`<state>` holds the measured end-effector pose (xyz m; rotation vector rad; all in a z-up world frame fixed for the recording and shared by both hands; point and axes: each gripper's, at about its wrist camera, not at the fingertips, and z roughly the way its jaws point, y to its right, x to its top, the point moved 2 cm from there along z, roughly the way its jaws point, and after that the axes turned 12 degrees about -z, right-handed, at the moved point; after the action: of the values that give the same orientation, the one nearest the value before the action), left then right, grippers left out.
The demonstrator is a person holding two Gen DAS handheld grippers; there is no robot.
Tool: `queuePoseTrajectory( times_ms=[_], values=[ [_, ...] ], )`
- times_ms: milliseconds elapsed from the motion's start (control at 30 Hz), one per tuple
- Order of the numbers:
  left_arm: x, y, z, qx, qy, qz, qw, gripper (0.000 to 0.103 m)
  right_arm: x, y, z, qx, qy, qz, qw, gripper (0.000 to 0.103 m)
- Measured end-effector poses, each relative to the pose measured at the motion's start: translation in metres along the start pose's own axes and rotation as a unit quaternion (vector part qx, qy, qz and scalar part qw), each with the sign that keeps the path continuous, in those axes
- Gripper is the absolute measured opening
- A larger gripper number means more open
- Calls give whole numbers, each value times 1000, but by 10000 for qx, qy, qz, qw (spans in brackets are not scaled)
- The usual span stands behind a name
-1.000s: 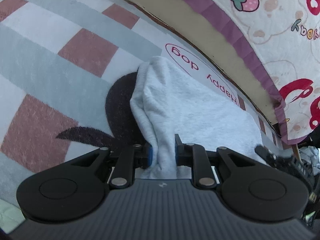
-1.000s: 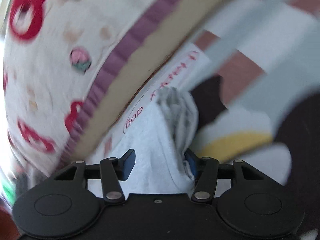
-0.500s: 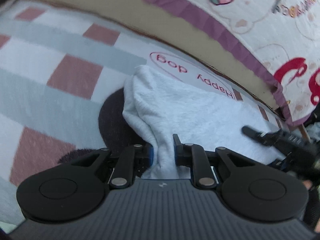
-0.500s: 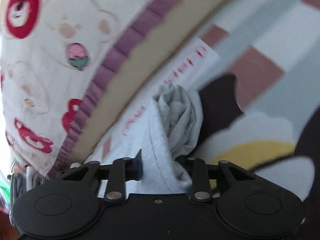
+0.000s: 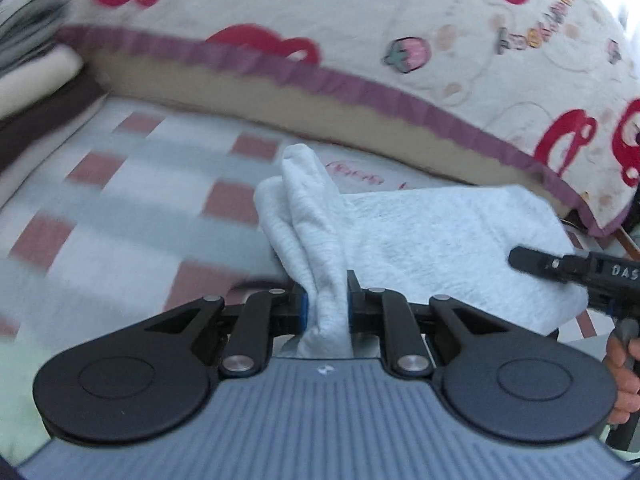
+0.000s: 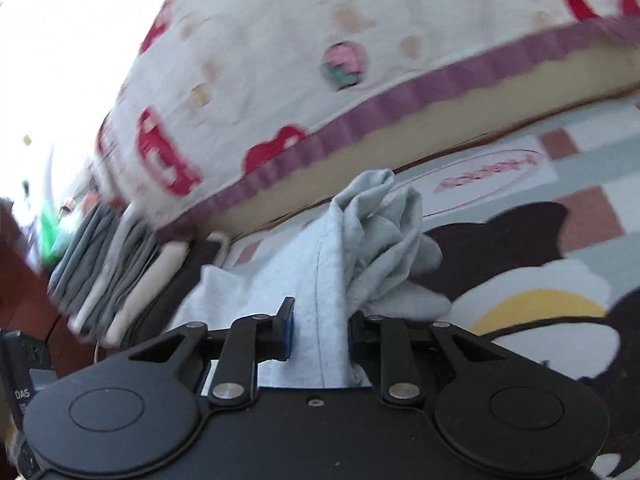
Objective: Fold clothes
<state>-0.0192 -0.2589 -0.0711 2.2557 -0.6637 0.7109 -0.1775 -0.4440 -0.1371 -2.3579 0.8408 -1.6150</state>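
A light grey garment [image 5: 440, 240] lies partly folded on the checked rug [image 5: 120, 208] beside a bed. My left gripper [image 5: 327, 306] is shut on a bunched edge of it, and the cloth rises in a ridge ahead of the fingers. In the left wrist view the right gripper [image 5: 560, 268] shows at the far right of the garment, held by a hand [image 5: 624, 364]. In the right wrist view my right gripper [image 6: 320, 330] is shut on a fold of the grey garment [image 6: 380, 240], which crumples up in front of it.
The bed's bear-print quilt [image 5: 400, 20] with purple trim [image 6: 400, 104] overhangs the rug just behind the garment. A stack of folded clothes [image 6: 100, 260] lies at the left. The rug [image 6: 540, 300] with a cartoon print spreads to the right.
The right gripper's fingers have shut on the garment. Both grippers have tipped up toward the bed, and the held cloth is more bunched and raised than before.
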Motion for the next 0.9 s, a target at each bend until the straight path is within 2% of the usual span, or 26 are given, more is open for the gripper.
queuePoseTrajectory(
  times_ms=[133,233,333,433,500,600,667,833,900],
  values=[
    [8,-17,-39,117,368,-263,9989,15,21,-42,3,298,-72,-699,9971,26],
    [37,-26,-75,348,605,-265,9972,15,60,-84,12,701,52,-1371,9881,26],
    [73,-30,-118,732,1036,-74,9919,15,106,-129,29,1195,339,-1804,9757,26],
    [116,-37,-167,1115,1688,267,9790,14,152,-173,50,1778,602,-2023,9612,25],
    [143,-50,-192,1322,2064,296,9690,14,180,-201,71,2128,666,-2056,9529,25],
    [181,-79,-206,1796,2496,31,9516,15,214,-249,116,2479,561,-2104,9440,25],
    [202,-97,-207,2116,2591,36,9424,14,233,-281,139,2670,481,-2192,9372,25],
    [242,-154,-208,2236,2985,-600,9259,14,284,-355,189,3334,471,-2894,8960,25],
    [258,-176,-209,2259,3146,-878,9178,14,298,-375,218,3536,415,-3035,8838,25]
  ],
)
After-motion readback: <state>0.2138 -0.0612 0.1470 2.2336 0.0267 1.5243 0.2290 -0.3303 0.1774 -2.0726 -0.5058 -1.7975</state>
